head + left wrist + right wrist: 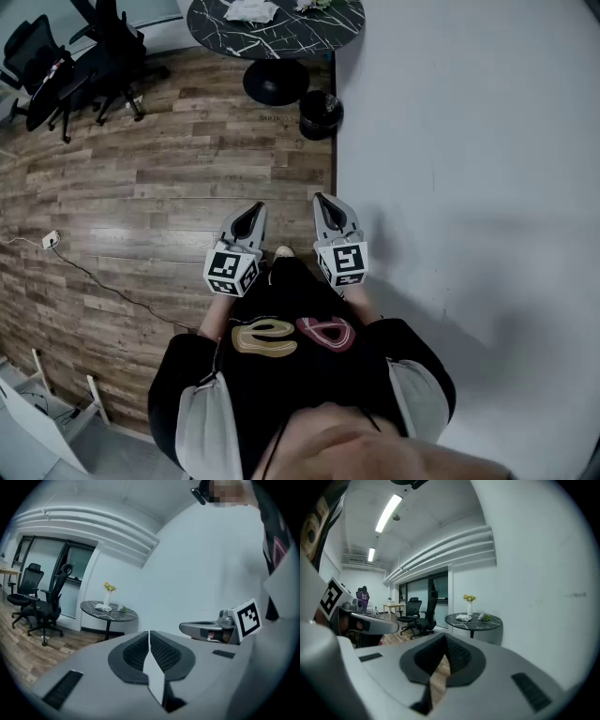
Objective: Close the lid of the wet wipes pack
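Left gripper: the left gripper (251, 214) is closed with nothing in it. In the left gripper view its pads (161, 653) meet at the tips (150, 634), and only the pale wall shows through the wedge behind them.
Right gripper: the right gripper (323, 204) is also closed and empty. In the right gripper view the pads (459, 656) touch at the front (444, 639), and only floor shows through the gap below.
Carry: both grippers are held side by side in front of the person's chest and point slightly down and forward. This looks like a resting carry, with the jaws kept together because there is nothing to work on yet.
Person: the person stands on the wood floor (141, 187), just beside the white wall (469, 141).
Table: a round dark table (202, 28) stands well ahead by the same wall, and both gripper views face it (93, 609) (454, 620).
Task's thing: no wet wipes pack can be identified for sure. A white item (251, 11) lies on the table near a vase (108, 595) of yellow flowers. It may be the pack, but it is too small to tell (101, 605) (463, 617), and no lid can be made out.
Distance: the grippers are well apart from that table, so nothing on it is within reach.
Surroundings: a bin (321, 112) sits by the table's foot. Office chairs (103, 37) stand off to the left, away from the straight path along the wall.
Stage: judged from this, the task has not begun. The likely need is to walk up to the table, find the pack and see how its lid stands.
Risk: closed jaws suit pressing a lid flat, but the pack may slide unless the other gripper steadies it.
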A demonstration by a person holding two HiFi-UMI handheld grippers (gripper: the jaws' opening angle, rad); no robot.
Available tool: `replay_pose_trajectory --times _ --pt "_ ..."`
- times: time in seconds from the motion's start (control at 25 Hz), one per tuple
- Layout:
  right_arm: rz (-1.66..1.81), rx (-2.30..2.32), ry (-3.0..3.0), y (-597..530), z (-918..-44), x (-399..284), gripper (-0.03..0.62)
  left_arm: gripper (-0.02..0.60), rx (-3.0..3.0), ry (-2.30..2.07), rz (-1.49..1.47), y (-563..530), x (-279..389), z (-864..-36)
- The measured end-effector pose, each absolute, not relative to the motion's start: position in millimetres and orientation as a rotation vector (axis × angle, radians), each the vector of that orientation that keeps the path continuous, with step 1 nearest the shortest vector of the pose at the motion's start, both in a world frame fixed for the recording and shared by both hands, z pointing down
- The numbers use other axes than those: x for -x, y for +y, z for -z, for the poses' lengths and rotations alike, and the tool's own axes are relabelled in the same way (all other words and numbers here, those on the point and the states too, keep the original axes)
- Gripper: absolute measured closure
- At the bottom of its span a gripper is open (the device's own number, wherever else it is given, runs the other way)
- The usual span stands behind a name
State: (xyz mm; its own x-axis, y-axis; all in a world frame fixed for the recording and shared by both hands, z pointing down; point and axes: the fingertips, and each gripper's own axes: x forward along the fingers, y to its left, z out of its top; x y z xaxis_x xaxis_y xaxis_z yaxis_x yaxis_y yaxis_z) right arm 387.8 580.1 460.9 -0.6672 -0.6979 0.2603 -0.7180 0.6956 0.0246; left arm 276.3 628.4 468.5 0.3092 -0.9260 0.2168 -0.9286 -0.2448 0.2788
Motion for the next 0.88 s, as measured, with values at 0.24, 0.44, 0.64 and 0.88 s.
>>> replay_pose_trajectory --times 0.24,0.44,0.64,0.88 --pt "-0.088 -1.103 -2.671 584.4 -461.6 -383.6 0.585 0.557 -2.236 -1.681 -0.032 633.1 -274.4 -469.7" --pt "-0.071 -1.083 -2.690 581.8 -458.9 -377.8 0.584 0.557 -2.221 -1.706 -0.022 635.6 -269.2 -472.9" --pt "-0.110 -1.079 -2.714 574.3 -462.4 -371.7 0.583 0.557 -2.220 -1.691 -0.021 629.6 -264.6 -482.9" --pt "-0.152 -1.128 -2.675 546.2 -472.6 -369.5 0.582 0.557 -2.265 -1.648 0.004 590.2 -255.7 -487.1"
